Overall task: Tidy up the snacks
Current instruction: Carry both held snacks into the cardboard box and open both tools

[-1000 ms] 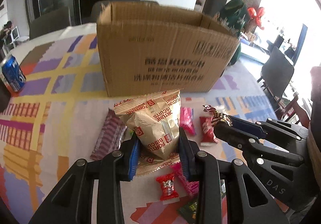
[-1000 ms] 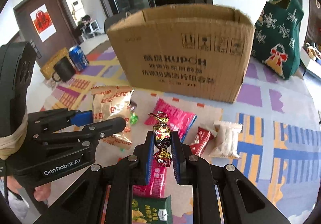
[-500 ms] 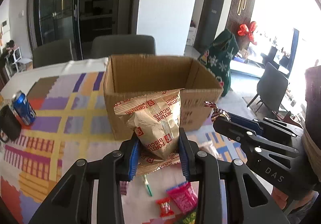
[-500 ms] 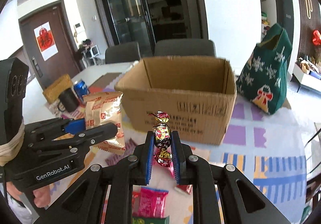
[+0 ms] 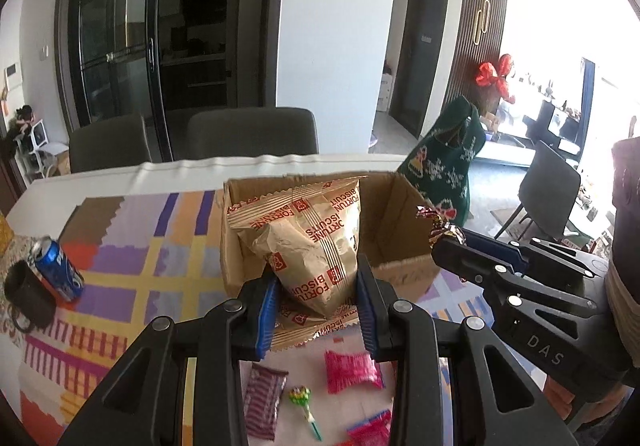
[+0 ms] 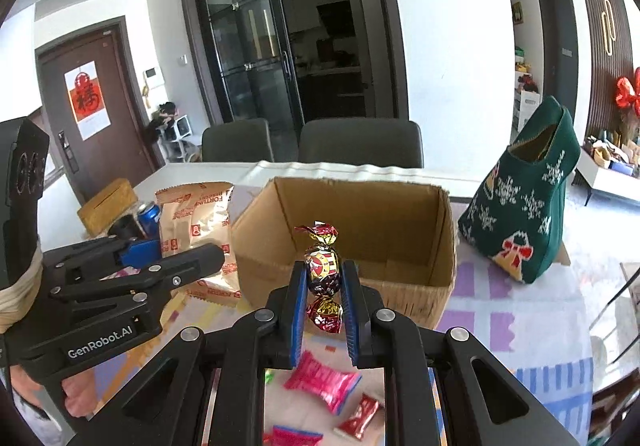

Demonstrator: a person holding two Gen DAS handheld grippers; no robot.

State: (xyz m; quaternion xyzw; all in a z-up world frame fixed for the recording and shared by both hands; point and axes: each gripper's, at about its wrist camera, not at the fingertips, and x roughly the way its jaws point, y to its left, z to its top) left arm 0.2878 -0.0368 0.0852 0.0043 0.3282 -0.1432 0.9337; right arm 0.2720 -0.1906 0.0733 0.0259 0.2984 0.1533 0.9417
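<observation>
The left hand-held gripper is clamped on a gold biscuit bag; its blue pads press the lower part of the bag from both sides, and the bag stands upright between them, in the air in front of the open cardboard box. The right hand-held gripper is clamped on a foil-wrapped candy, which stands upright with one twisted end above the pads and one below. In the right wrist view the candy is also in front of the box's open top.

The box stands on the tabletop, which has a cloth with coloured squares. Below the grippers some snacks lie on the cloth: a pink packet, a purple striped packet, a small lollipop and a red packet. To the left of the box there are a blue can and a dark mug. A green knitted stocking stands to the right of the box.
</observation>
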